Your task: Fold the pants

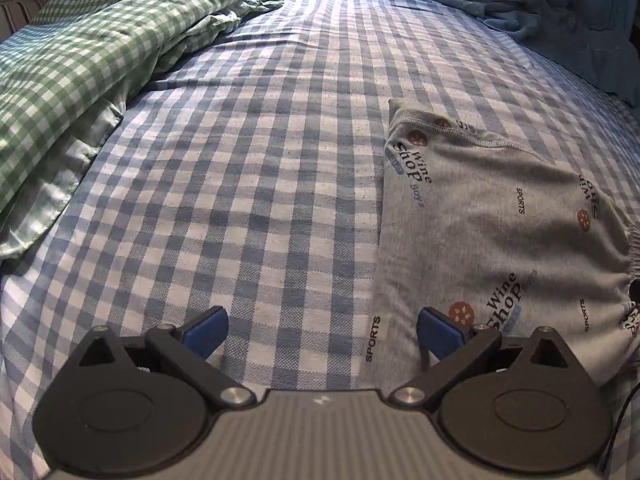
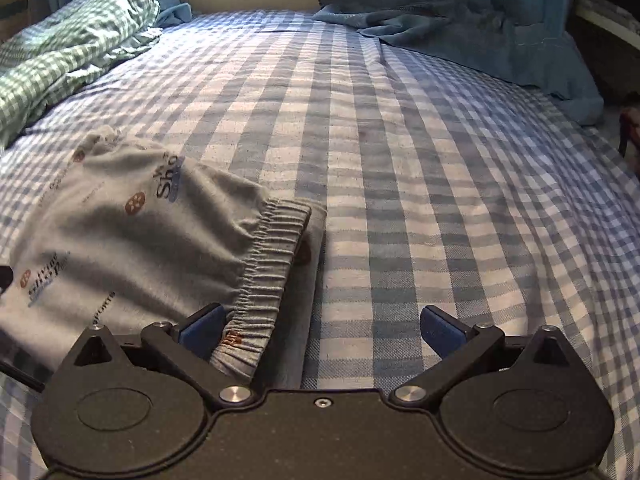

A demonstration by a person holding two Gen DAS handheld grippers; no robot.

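Grey printed pants (image 1: 496,232) lie folded into a compact bundle on the blue checked bed sheet (image 1: 248,168). In the left wrist view they sit to the right, and my left gripper (image 1: 322,334) hangs open at their left edge, its right blue pad (image 1: 438,336) over the cloth. In the right wrist view the pants (image 2: 132,240) lie at the left with the elastic waistband (image 2: 272,264) facing right. My right gripper (image 2: 322,332) is open, its left pad (image 2: 202,334) beside the waistband's near corner, holding nothing.
A rumpled green checked duvet (image 1: 88,60) piles along the left side of the bed. A blue blanket and pillow (image 2: 480,28) lie at the far right by the headboard. The sheet (image 2: 440,180) spreads wide around the pants.
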